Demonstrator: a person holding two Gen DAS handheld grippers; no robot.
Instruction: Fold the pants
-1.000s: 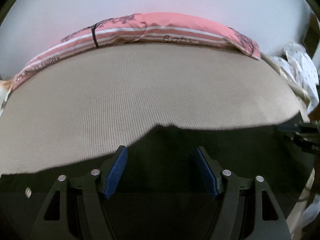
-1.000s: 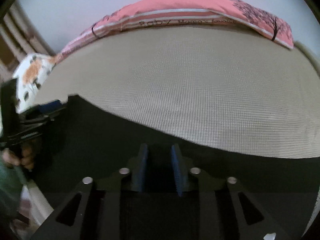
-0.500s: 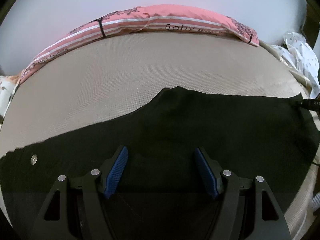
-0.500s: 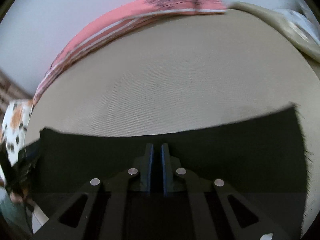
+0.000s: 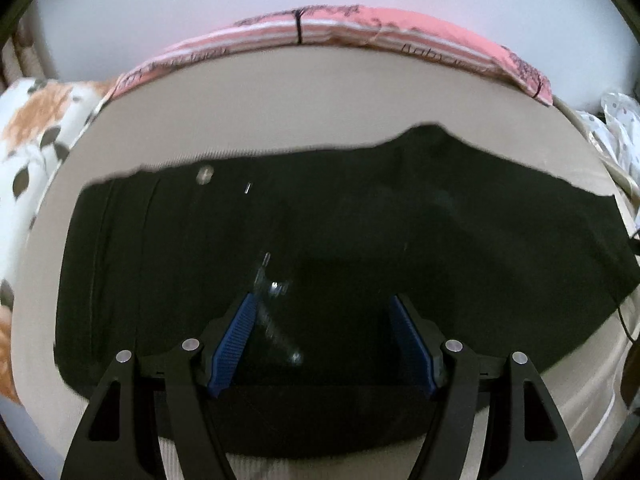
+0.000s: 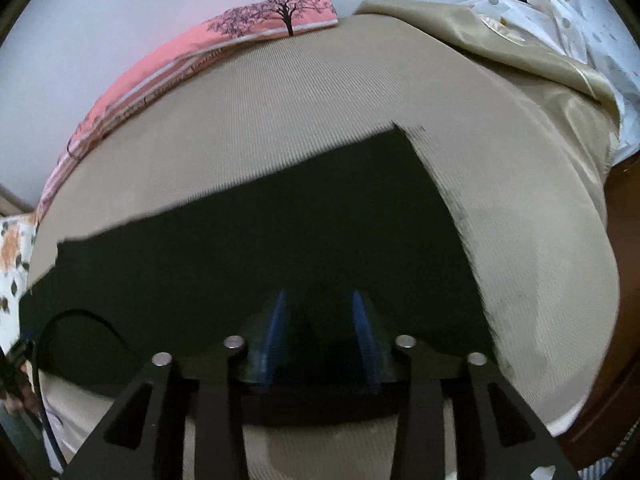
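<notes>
Black pants [image 5: 360,240] lie spread flat on a beige mat [image 5: 280,100]. In the left wrist view the waist end with a metal button [image 5: 205,174] and zipper [image 5: 272,304] is on the left. My left gripper [image 5: 324,312] is open just above the waist area, holding nothing. In the right wrist view the pants [image 6: 260,248] end in a frayed hem [image 6: 452,208] on the right. My right gripper [image 6: 320,312] is open over the leg end, with nothing between its blue pads.
A pink striped pillow [image 5: 360,30] lies along the mat's far edge, also in the right wrist view [image 6: 200,52]. A floral pillow [image 5: 36,128] is at left. A gold blanket [image 6: 520,52] and white dotted cloth [image 6: 580,8] lie at right. A black cable [image 6: 60,320] hangs at lower left.
The pants have been laid down flat on the mat. My right gripper, shut on the leg fabric before, has opened and let go. Both views have pulled back.
</notes>
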